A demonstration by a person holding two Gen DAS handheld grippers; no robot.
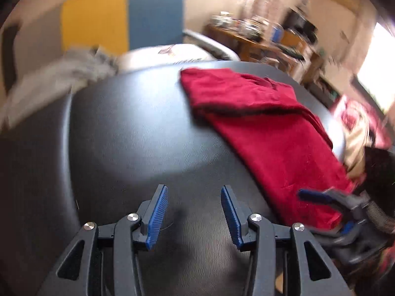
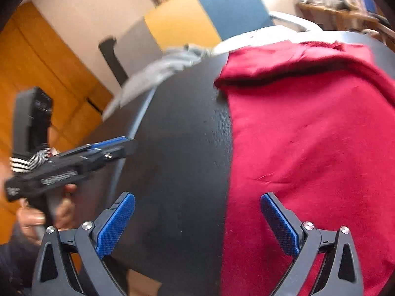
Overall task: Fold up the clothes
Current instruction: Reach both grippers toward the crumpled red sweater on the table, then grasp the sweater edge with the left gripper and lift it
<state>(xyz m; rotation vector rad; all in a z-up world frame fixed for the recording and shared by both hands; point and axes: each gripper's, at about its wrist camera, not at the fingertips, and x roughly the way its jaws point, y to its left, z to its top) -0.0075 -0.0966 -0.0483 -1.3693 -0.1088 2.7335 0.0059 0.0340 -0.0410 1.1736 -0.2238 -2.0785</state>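
A dark red garment [image 1: 266, 128] lies partly folded on the right side of the black table [image 1: 138, 128], its far part turned over onto itself. My left gripper [image 1: 195, 212] hangs open over bare tabletop, left of the cloth, nothing between its blue pads. The right gripper [image 1: 325, 209] shows at the garment's near right corner. In the right wrist view my right gripper [image 2: 197, 222] is wide open above the red garment's [image 2: 308, 135] left edge, one pad over cloth, the other over the table [image 2: 182, 135]. The left gripper [image 2: 123, 145] appears side-on at left, held by a hand [image 2: 44, 212].
A grey cloth [image 1: 74, 66] is heaped at the table's far left edge. Behind the table stands a blue and yellow chair [image 1: 128, 22] with something white on its seat. A cluttered wooden shelf [image 1: 259, 39] is at the far right. An orange wooden door [image 2: 44, 74] stands left.
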